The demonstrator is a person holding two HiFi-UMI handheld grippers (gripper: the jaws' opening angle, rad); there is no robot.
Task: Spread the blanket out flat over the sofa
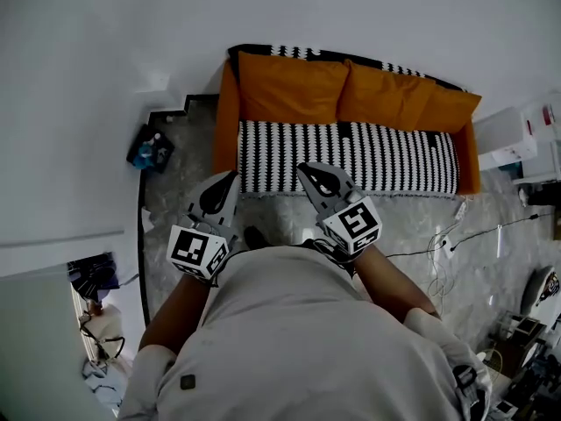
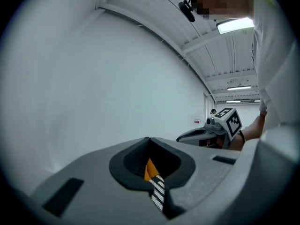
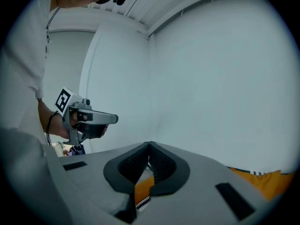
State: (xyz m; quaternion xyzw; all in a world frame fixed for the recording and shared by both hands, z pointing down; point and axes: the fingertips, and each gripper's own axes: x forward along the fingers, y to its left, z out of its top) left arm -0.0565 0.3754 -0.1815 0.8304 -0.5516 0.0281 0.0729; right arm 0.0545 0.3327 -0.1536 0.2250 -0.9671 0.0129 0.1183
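Black-and-white zigzag blanket (image 1: 351,156) — flat, smooth across orange sofa (image 1: 294,86) seat

Head view: plain white wall (image 1: 105,60) filled the top & L side. Grey marbled floor (image 1: 412,226) lay below it. A small blue item (image 1: 151,147), poss. a bag, sat on the floor against the wall at L. Thin white & black cables (image 1: 456,233) trailed over the floor at R. A white unit (image 1: 501,130) stood far R. Clutter (image 1: 96,318) at bottom L was too small to ID. Left gripper view: white slatted ceiling (image 2: 220,62) w/ a lit strip light (image 2: 234,25).
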